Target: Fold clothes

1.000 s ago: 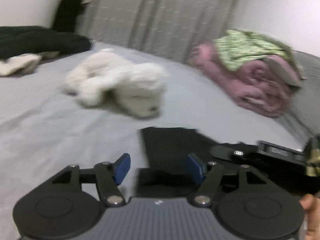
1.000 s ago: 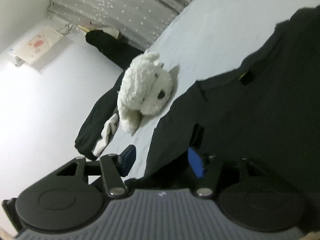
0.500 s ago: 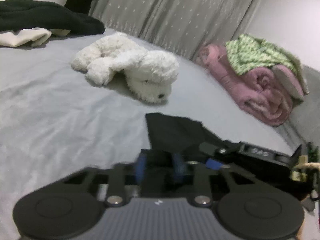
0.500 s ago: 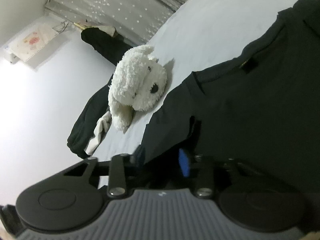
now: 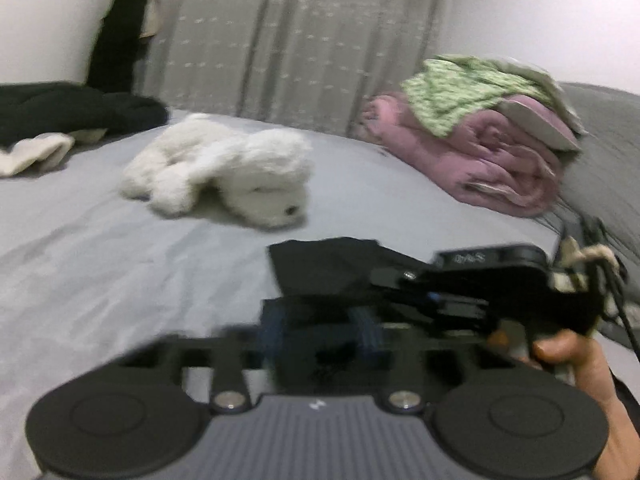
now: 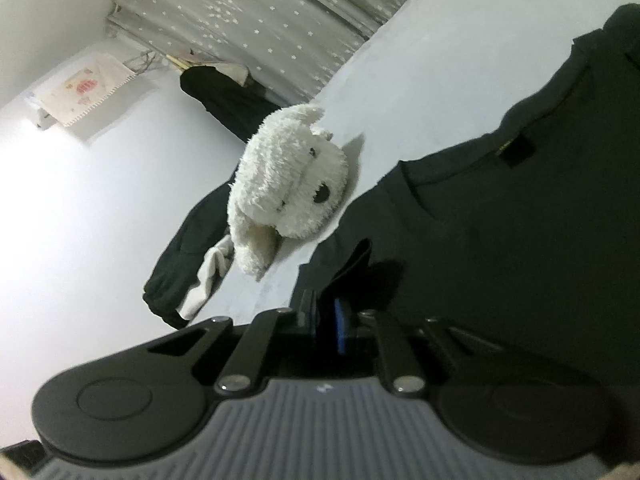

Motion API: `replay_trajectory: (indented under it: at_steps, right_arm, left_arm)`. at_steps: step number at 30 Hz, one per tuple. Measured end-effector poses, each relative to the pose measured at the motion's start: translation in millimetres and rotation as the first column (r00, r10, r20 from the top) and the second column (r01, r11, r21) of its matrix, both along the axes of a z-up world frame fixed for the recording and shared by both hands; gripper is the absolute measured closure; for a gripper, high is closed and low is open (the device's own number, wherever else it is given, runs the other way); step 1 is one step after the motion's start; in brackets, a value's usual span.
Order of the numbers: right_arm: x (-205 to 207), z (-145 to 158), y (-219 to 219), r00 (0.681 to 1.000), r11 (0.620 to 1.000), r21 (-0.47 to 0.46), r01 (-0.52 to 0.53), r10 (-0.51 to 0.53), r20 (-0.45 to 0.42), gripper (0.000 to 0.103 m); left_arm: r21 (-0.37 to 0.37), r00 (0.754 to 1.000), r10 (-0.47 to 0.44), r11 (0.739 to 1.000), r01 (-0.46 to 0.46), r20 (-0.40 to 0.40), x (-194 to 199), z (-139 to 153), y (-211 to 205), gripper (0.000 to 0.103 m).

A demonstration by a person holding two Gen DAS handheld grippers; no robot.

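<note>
Beyond left view: pink blanket [image 5: 480, 160]

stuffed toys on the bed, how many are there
1: a white plush dog lying on the grey bed sheet, beyond the black garment. Others might hide behind the clothes piles.

right claw [image 6: 326, 322] nearly closed (left [image 5: 320, 330] apart)
</note>
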State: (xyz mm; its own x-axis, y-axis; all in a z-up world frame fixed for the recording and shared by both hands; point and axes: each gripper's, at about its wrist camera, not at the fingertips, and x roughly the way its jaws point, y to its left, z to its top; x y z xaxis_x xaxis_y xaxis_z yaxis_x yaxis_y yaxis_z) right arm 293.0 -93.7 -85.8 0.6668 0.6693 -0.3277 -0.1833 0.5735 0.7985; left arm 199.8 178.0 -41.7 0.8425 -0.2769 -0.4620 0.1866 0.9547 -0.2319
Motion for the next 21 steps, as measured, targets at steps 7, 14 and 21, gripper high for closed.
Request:
replay_trajectory:
  at_steps: [7, 14, 21]
  right_arm:
    - [0.9, -1.3, 1.7, 1.0, 1.0, -0.01, -0.001, 0.001, -0.008, 0.09]
    - [5.4, 0.4, 5.5, 1.0, 0.999, -0.048, -0.003, 0.004, 0.01, 0.09]
    - [6.8, 4.6, 4.1, 0.998, 1.0, -0.025, 0.002, 0.0, 0.06, 0.09]
  left_arm:
    - [-0.092, 0.995, 0.063, 0.993, -0.07, -0.077, 22.0, -17.5, 17.7, 0.047]
    - [-0.186, 0.997, 0.038, 0.981, -0.049, -0.063, 28.9, -34.7, 23.2, 0.096]
    - [-0.103, 0.994, -0.03, 0.994, 0.041, 0.107, 5.1, -11.8, 18.2, 0.097]
